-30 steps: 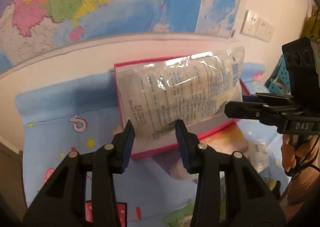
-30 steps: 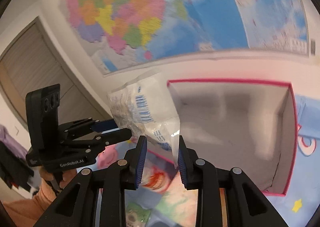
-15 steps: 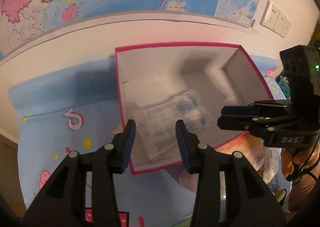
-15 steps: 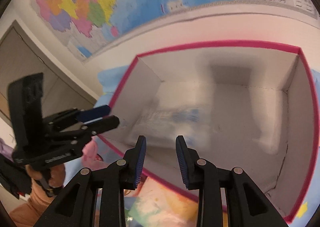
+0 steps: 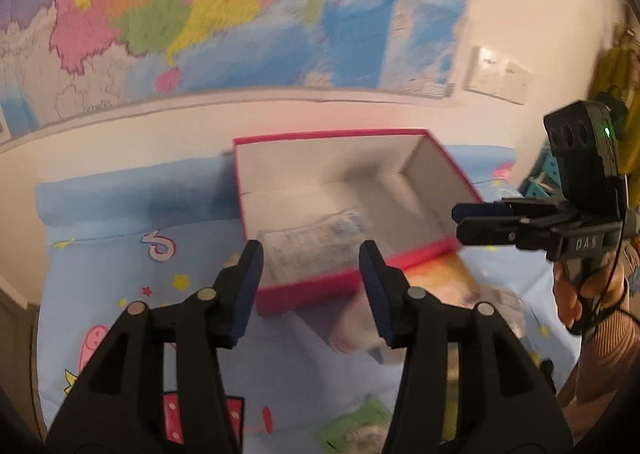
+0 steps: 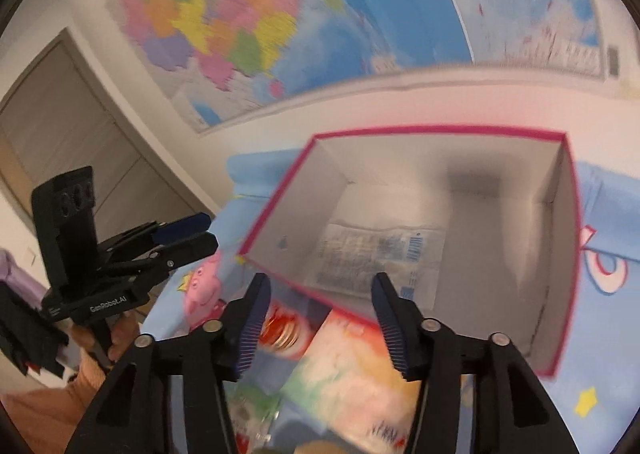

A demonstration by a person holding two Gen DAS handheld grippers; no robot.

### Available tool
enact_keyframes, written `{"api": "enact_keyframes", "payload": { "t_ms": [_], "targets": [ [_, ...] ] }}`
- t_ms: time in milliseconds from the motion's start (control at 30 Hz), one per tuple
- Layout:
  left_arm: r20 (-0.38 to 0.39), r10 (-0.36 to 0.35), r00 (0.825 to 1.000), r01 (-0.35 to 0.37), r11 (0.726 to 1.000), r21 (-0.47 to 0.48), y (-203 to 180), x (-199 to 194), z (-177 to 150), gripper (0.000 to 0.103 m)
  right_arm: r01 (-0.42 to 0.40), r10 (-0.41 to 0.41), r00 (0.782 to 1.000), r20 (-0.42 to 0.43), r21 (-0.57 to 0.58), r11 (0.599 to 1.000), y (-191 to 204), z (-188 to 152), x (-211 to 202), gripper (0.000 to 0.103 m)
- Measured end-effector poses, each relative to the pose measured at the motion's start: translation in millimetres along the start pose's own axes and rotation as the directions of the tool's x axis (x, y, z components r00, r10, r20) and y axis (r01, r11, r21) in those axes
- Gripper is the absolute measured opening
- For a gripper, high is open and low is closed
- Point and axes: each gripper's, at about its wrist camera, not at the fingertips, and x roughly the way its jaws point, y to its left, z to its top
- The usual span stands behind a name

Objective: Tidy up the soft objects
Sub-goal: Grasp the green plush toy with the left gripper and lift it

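A clear plastic packet with printed text (image 5: 316, 246) lies flat on the floor of the pink-rimmed white box (image 5: 332, 137); it also shows in the right wrist view (image 6: 380, 258) inside the box (image 6: 440, 131). My left gripper (image 5: 311, 286) is open and empty, in front of the box's near wall. My right gripper (image 6: 322, 318) is open and empty, above colourful soft packets (image 6: 360, 370) lying by the box's near edge. Each gripper shows in the other's view, the right one (image 5: 466, 223) and the left one (image 6: 198, 232).
The box stands on a blue cartoon-print cloth (image 5: 132, 274) against a wall with a large map (image 5: 180, 13). More packets (image 5: 432, 298) lie in front of the box, a green one (image 5: 356, 430) nearer me. A door (image 6: 60, 125) is at left.
The packet both grippers held over the box was let go and now lies inside it. Both grippers have opened wider and drawn back from the box.
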Motion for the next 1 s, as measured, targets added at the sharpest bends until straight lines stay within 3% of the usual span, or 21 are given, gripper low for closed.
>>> {"api": "enact_keyframes", "payload": {
  "t_ms": [200, 600, 1000],
  "targets": [
    [-0.003, -0.078, 0.997, 0.078, 0.996, 0.048, -29, -21, -30, 0.052, -0.026, 0.027, 0.999, 0.030, -0.038, 0.999, 19, -38, -43, 0.064],
    [-0.145, -0.160, 0.976, 0.163, 0.987, 0.012, -54, -5, -99, 0.053, 0.024, -0.021, 0.997, -0.071, 0.039, 0.999, 11, -136, -64, 0.070],
    [-0.189, -0.231, 0.955, 0.231, 0.973, -0.021, -66, -8, -129, 0.053, 0.019, -0.013, 0.995, -0.094, 0.063, 0.998, 17, -167, -61, 0.070]
  ]
}}
